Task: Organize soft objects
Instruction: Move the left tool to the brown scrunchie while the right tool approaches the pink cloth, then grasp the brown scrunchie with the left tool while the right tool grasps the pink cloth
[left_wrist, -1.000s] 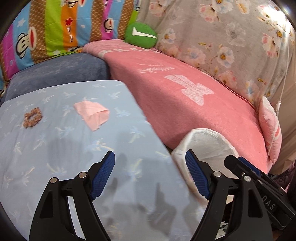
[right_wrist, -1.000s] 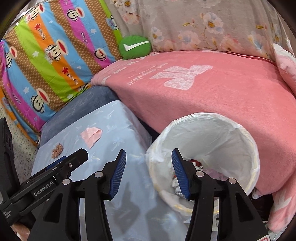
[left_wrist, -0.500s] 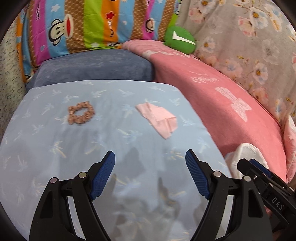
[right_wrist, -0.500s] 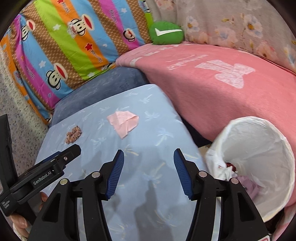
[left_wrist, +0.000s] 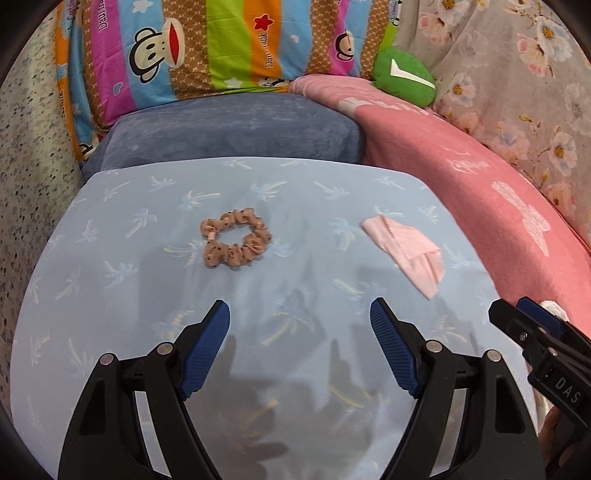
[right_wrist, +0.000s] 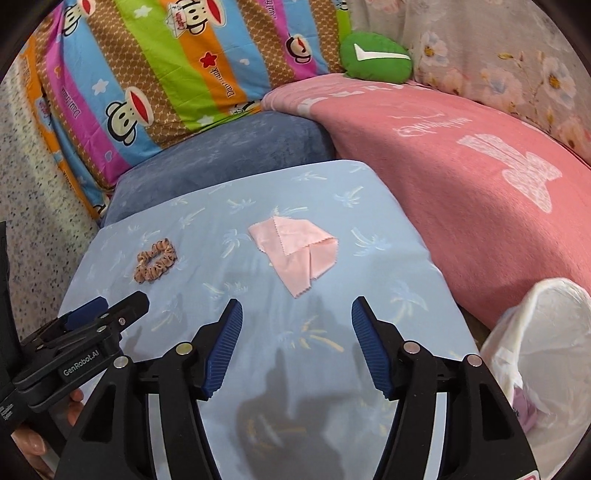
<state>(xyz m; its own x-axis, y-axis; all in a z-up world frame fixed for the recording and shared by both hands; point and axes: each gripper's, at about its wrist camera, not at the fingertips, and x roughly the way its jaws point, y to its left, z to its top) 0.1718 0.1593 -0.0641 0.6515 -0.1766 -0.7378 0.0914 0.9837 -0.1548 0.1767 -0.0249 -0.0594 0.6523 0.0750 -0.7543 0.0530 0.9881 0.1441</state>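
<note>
Both grippers hang over the near part of a light blue cloth-covered surface (left_wrist: 110, 258) printed with pale palm trees, and neither has hold of anything. On the left gripper (left_wrist: 300, 349) the blue-padded jaws stand wide apart with only bare cloth between them; the right gripper (right_wrist: 296, 345) is spread just as wide and just as empty. The left one shows again at the near left edge of the right wrist view, with a bit of the person's hand (right_wrist: 27, 441) beneath it.

A tan scrunchie (left_wrist: 235, 243) with dark dots lies flat on the blue cloth, farther off than the left gripper's tips and slightly left of its centre. To the right of it, well apart, lies a folded pink cloth (right_wrist: 295, 253) with a pinked edge, almost straight ahead of the right gripper.

A white-lined bin (right_wrist: 543, 354) stands at the near right, beside the blue cloth's right edge; something pale purple sits low inside it, though I can't quite tell what it is. Right of the blue surface spreads a pink blanket (right_wrist: 461, 147). A dark blue cushion (left_wrist: 229, 129) sits at the far edge, a striped monkey-print pillow (left_wrist: 207, 48) behind it. In the far corner rests a small green plush (right_wrist: 375, 55) against a grey flowered fabric (left_wrist: 517, 74).
</note>
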